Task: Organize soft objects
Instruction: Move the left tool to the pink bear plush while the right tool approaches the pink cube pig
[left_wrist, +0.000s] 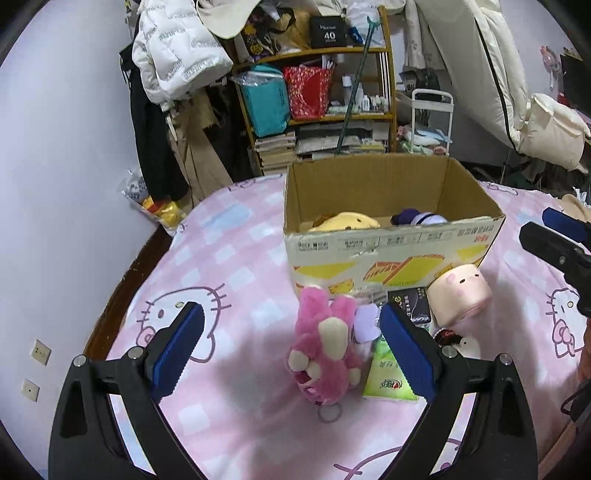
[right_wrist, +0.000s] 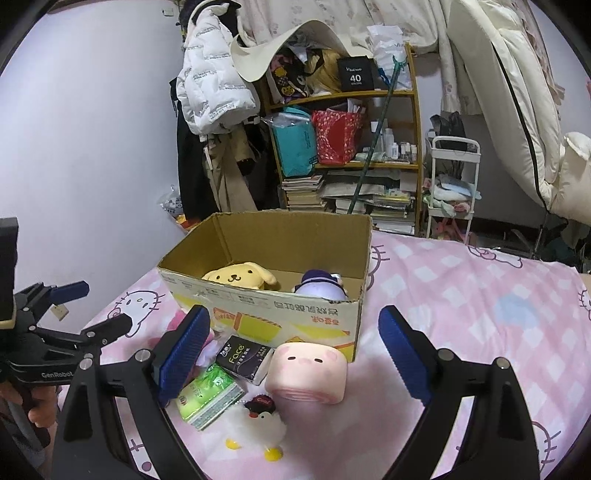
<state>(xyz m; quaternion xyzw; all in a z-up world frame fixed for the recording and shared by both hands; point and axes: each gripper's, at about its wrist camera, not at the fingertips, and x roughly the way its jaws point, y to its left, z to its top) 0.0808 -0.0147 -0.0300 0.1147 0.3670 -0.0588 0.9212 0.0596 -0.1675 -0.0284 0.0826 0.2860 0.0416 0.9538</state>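
On the pink bed (left_wrist: 240, 258), the pink plush (left_wrist: 325, 354), long axis toward 12 o'clock, is framed by the left gripper (left_wrist: 291, 347), jaws apart, nothing held.

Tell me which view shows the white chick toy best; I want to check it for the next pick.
The right wrist view: the white chick toy lies whole on the bedspread, dark cap and yellow feet visible. The left wrist view shows only a sliver of it behind the left gripper's finger.

Count: 1 cardboard box (right_wrist: 295, 317), 2 plush toys inside: yellow dog (right_wrist: 240, 278), purple one (right_wrist: 321, 290). Near side, outside: 3 plushes: pink bear (left_wrist: 325, 354), pink pig (right_wrist: 308, 373), white chick (right_wrist: 258, 424). 2 tissue packs: green (right_wrist: 208, 397), black (right_wrist: 245, 356).
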